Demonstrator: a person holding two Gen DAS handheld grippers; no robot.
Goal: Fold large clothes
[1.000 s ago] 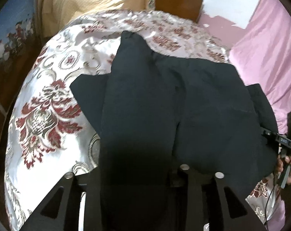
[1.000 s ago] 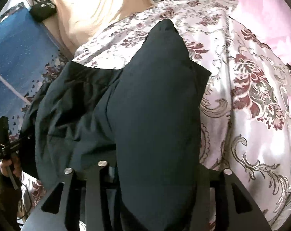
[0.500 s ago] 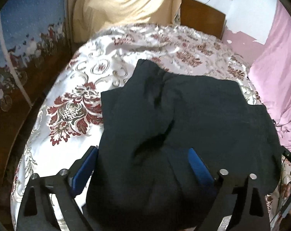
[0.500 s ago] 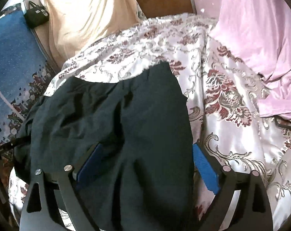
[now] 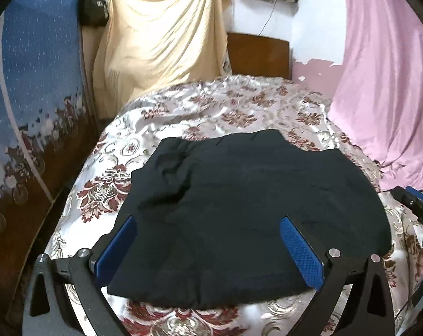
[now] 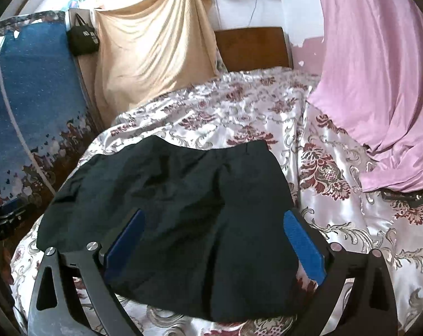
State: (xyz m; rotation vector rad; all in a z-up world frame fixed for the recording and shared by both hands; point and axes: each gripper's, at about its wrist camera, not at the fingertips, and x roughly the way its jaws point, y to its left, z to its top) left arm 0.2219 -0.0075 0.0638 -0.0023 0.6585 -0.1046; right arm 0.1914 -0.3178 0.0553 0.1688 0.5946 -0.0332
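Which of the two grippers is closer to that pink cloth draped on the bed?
The right gripper: it hovers over the dark garment's end nearest the pink cloth. The left gripper is over the far end.

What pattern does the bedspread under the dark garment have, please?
The bedspread is shiny white satin with maroon floral medallions and scrollwork, clearest in the right wrist view.

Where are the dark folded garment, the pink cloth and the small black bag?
dark garment (image 5: 253,210), left wrist view, middle of its top.
pink cloth (image 6: 379,84), right wrist view, hanging folds.
black bag (image 5: 92,11), left wrist view, its body.
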